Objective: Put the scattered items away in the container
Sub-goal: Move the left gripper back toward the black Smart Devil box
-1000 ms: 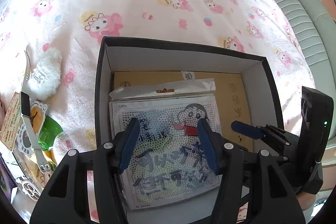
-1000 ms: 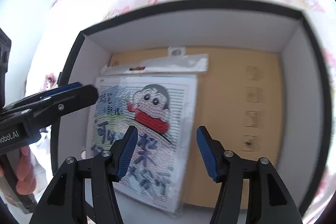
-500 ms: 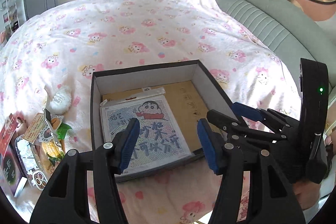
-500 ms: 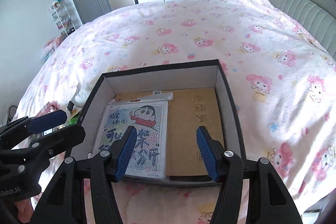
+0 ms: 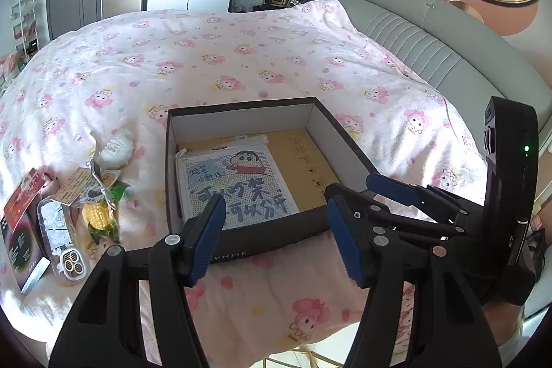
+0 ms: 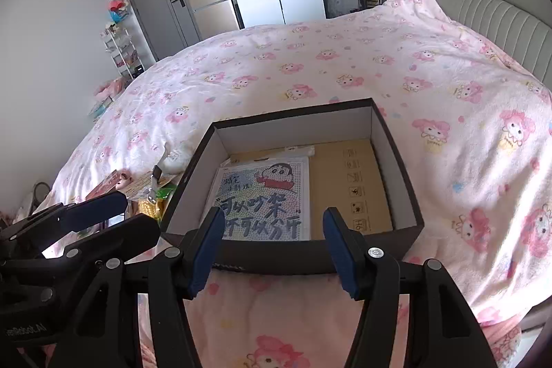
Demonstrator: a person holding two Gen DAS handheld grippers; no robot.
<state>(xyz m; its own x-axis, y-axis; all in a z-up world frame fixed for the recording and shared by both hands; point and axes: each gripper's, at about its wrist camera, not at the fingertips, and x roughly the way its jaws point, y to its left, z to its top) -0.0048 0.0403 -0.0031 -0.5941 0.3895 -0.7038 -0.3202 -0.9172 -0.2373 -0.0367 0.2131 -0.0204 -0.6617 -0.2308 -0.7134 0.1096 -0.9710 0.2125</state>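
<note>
A black box (image 5: 241, 245) with white inner walls sits on the pink blanket, and a cartoon bead-art packet (image 5: 238, 188) lies flat inside on brown card. My left gripper (image 5: 274, 212) hovers above the box's near wall, its jaws opening with nothing between them. My right gripper (image 5: 365, 192) is beside it at the right, open and empty. In the right wrist view the right gripper (image 6: 272, 223) hangs over the box (image 6: 396, 161) and packet (image 6: 265, 206), with the left gripper (image 6: 134, 212) at the left. A white fluffy item (image 5: 115, 149), corn charm (image 5: 96, 216), tag card (image 5: 74, 187), clear packet (image 5: 60, 237) and red booklet (image 5: 20, 223) lie left of the box.
The pink cartoon blanket (image 5: 241, 57) covers the whole bed. A grey padded headboard (image 5: 431, 57) runs along the right. Wardrobes, a grey door (image 6: 162, 9) and a shelf rack (image 6: 120, 50) stand beyond the far side. The bed's near edge lies just under the grippers.
Both grippers have drawn back and up out of the box toward its near side. The cartoon packet stays lying in the box. The left jaws stand a little wider.
</note>
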